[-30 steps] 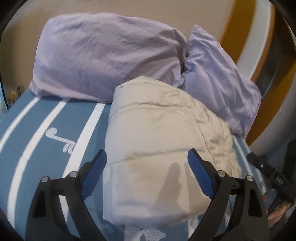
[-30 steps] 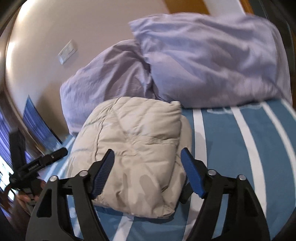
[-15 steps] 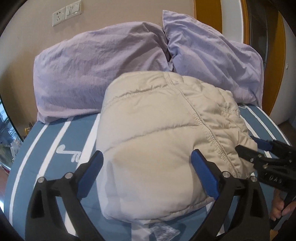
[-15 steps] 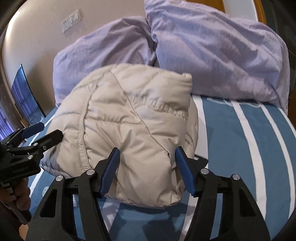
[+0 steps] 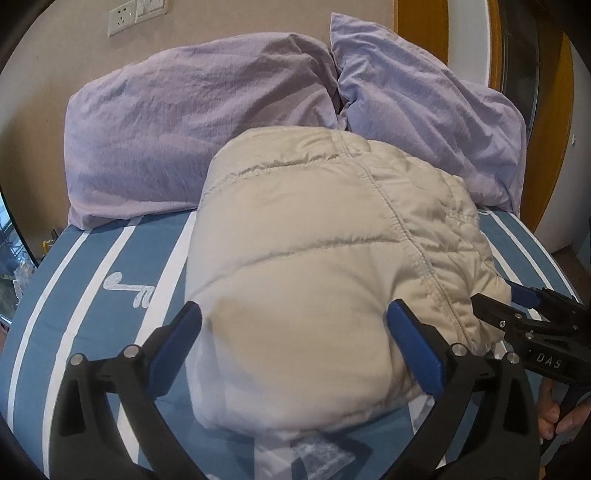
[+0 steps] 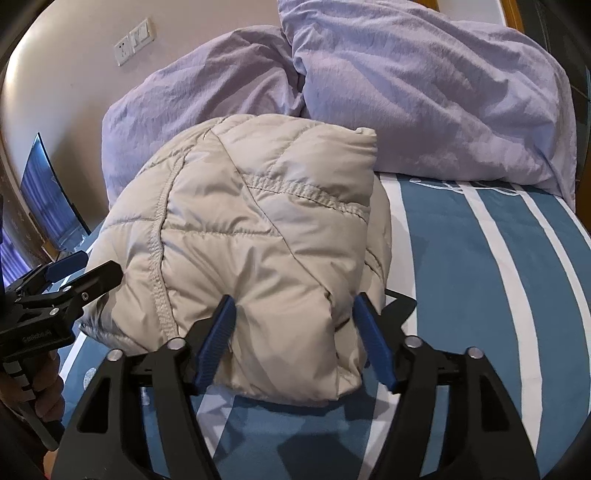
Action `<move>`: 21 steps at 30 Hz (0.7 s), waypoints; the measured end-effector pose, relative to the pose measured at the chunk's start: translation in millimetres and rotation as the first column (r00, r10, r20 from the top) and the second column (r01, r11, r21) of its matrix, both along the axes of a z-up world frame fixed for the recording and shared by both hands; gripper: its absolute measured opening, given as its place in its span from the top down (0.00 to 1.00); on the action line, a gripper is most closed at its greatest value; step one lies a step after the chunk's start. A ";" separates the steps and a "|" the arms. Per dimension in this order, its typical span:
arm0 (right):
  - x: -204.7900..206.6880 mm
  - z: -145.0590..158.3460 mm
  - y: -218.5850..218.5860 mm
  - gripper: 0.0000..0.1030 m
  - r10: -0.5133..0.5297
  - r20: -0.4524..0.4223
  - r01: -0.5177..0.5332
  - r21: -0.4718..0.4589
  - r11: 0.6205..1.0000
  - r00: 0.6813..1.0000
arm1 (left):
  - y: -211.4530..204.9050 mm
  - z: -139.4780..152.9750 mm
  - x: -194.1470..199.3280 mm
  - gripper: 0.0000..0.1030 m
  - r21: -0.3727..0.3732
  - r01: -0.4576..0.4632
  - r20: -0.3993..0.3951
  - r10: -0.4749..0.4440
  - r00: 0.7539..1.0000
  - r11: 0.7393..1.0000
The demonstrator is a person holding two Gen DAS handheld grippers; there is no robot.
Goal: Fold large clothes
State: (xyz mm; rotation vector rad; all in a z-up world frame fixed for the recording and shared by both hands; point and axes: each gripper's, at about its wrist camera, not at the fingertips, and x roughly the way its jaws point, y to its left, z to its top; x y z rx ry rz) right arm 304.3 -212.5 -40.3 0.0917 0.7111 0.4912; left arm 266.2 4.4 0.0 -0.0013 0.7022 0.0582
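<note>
A: The jacket (image 5: 325, 280) sits folded into a puffy bundle on the bed (image 5: 92, 266), its far edge against the pillows (image 5: 192, 122) at 12 o'clock. What does this step need?

B: I judge it to be pressing and squaring the bundle. The left gripper (image 5: 295, 350) is spread wide and opening, with the near end of the jacket between its jaws; the pads seem to stand clear of the fabric. The right gripper (image 6: 293, 339) is also opening, with a fold of the jacket between its jaws and the pads close against the cloth. I cannot be sure they press.

A: How to do it well?

B: Down springs back. Push flat from the top, not the sides, and keep both grippers low at the near edge so the fold does not roll open towards 12.

A: Anything in the way?

B: The pillows crowd the far side, so there is no room to slide the bundle that way. In the left view the right gripper sits at 3 o'clock, touching or just beside the jacket's corner. The two could clash if both close inwards. A wall socket (image 5: 136, 14) at 11 o'clock is well apart.
</note>
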 end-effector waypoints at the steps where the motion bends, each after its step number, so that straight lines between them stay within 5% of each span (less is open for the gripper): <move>1: -2.4 1.5 -1.3 0.24 -0.002 0.003 0.002 0.001 1.000 1.000 | -0.4 1.6 -4.4 0.02 0.003 0.001 0.004 -0.001 1.000 1.000; 7: -27.5 16.9 -6.4 0.02 -0.003 0.047 0.004 -0.004 1.000 0.999 | 3.8 9.7 -33.0 0.02 -0.016 -0.006 0.020 0.007 1.000 1.000; 21: -79.5 25.8 -17.5 0.01 -0.008 0.025 0.008 -0.010 1.000 1.000 | 25.2 6.0 -95.9 0.02 -0.127 -0.067 0.001 0.068 0.998 0.990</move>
